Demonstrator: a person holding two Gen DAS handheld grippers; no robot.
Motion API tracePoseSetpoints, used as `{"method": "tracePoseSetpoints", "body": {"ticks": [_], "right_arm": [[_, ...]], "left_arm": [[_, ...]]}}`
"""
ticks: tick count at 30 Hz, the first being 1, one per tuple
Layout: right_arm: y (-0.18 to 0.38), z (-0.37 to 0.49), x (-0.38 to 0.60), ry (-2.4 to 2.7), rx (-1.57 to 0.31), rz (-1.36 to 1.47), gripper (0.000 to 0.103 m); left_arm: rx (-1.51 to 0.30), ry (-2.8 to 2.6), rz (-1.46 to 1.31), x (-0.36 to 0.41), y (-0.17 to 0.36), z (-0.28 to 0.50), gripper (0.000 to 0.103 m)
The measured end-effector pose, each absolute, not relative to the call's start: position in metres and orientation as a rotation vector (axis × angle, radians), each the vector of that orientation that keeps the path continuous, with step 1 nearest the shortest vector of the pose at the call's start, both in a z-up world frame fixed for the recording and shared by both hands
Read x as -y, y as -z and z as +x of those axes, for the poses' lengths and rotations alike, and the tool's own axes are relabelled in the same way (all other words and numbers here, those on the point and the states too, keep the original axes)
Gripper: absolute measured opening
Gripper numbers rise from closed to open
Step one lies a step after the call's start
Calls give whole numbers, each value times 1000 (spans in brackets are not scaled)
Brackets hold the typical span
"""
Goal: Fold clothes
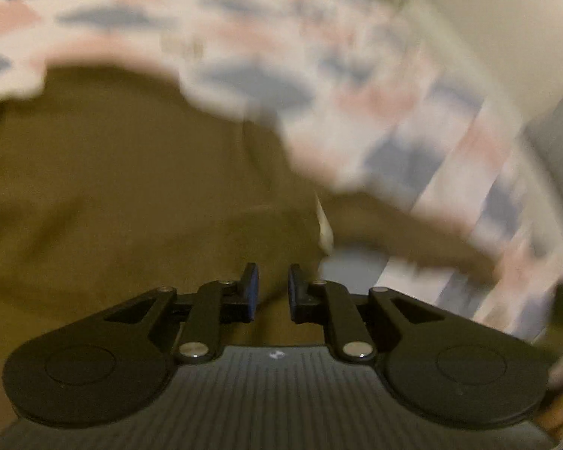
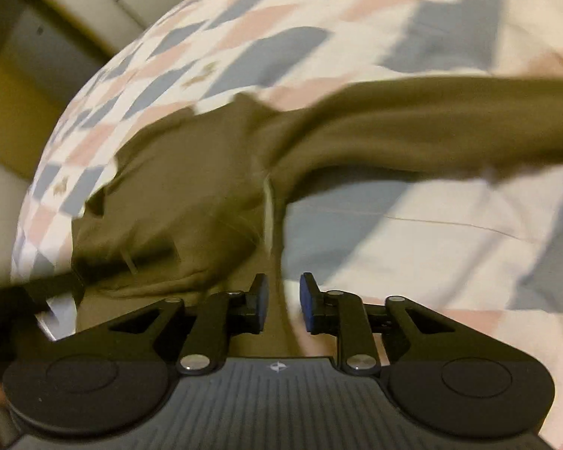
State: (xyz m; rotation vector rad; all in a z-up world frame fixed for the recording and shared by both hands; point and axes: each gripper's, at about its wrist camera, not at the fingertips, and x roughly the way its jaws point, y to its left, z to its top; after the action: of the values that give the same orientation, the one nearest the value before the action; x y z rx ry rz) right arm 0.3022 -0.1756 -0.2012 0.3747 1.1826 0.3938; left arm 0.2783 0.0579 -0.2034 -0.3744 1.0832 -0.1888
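Note:
An olive-brown long-sleeved garment [image 1: 112, 187] lies on a bed with a checked pink, blue and white cover [image 1: 319, 75]. My left gripper [image 1: 273, 288] is low over the garment, its fingers narrowly apart with olive cloth bunched between them. In the right wrist view the garment [image 2: 176, 187] spreads to the left and one sleeve [image 2: 431, 123] stretches to the right. A strip of its cloth runs down between the fingers of my right gripper [image 2: 283, 300], which looks shut on it. A small white label [image 1: 324, 225] shows at the garment's edge. Both views are blurred by motion.
The bed cover [image 2: 431, 243] fills the right side of the right wrist view. A pale wall or headboard [image 1: 506, 18] stands beyond the bed. The bed edge and a dim floor and furniture [image 2: 26, 75] are at the left of the right wrist view.

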Motion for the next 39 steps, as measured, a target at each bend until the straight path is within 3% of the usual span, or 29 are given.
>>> {"method": "tracePoseSetpoints", "body": {"ticks": [3, 12, 14, 19, 24, 29, 31, 32, 34, 37, 39], "right_arm": [[204, 314, 184, -447, -1167, 441, 34], [237, 342, 167, -463, -1253, 663, 39], [239, 343, 163, -469, -1214, 665, 4], [172, 333, 147, -657, -866, 384, 2], [186, 343, 160, -561, -893, 421, 5], [213, 357, 173, -426, -976, 490, 31], [223, 363, 178, -371, -1008, 516, 29], [228, 366, 181, -343, -1024, 530, 20], [236, 370, 184, -298, -1048, 548, 14], [231, 373, 180, -300, -1042, 523, 14], [227, 376, 177, -301, -1037, 506, 23]], "left_arm": [[-1092, 140, -341, -54, 196, 261, 20], [-1070, -129, -290, -125, 171, 240, 23], [-1071, -159, -297, -138, 175, 237, 25], [-1089, -171, -340, -156, 188, 227, 26], [-1114, -139, -341, -169, 201, 223, 26], [-1111, -128, -359, -189, 200, 229, 25], [-1095, -146, -381, -205, 193, 235, 25], [-1090, -165, -387, -214, 190, 240, 26], [-1079, -211, -377, -236, 184, 259, 27], [-1050, -266, -370, -269, 177, 290, 33], [-1037, -282, -366, -290, 175, 312, 37]]}}
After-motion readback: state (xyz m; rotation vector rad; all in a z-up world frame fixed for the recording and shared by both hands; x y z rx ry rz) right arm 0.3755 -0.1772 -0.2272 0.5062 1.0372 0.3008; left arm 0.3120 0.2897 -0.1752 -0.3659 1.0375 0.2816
